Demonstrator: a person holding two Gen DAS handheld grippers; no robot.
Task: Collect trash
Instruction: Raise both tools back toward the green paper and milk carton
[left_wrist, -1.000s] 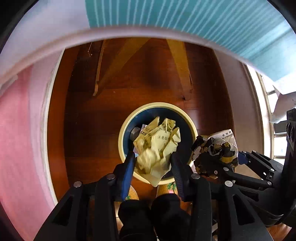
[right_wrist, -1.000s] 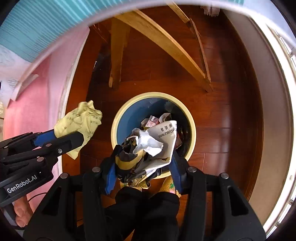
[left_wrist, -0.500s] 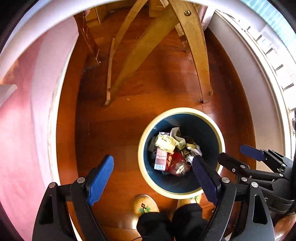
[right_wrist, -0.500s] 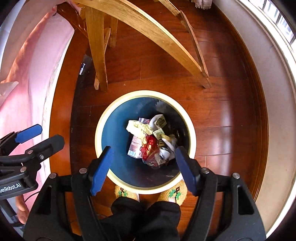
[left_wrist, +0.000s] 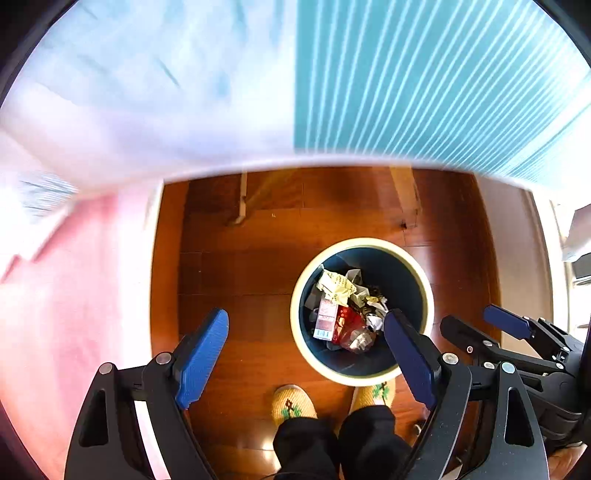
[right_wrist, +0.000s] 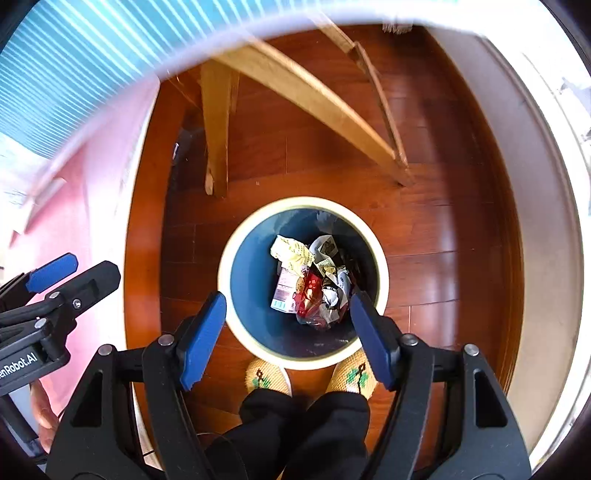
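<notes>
So, quick rundown, biggest to smallest:

Floor: dark wood planks, wooden legs behind the bin.
Bin: cream rim, blue inside, right in front of the slippers.
Left gripper: spread wide, nothing between the pads, hovering over the floor and the bin's near edge.
Right gripper: also wide apart and empty, above the bin's near edge.
Trash: crumpled yellow paper, carton, wrappers, all down inside.
Risk: probably kicking the bin over with a careless step, scattering everything.
</notes>
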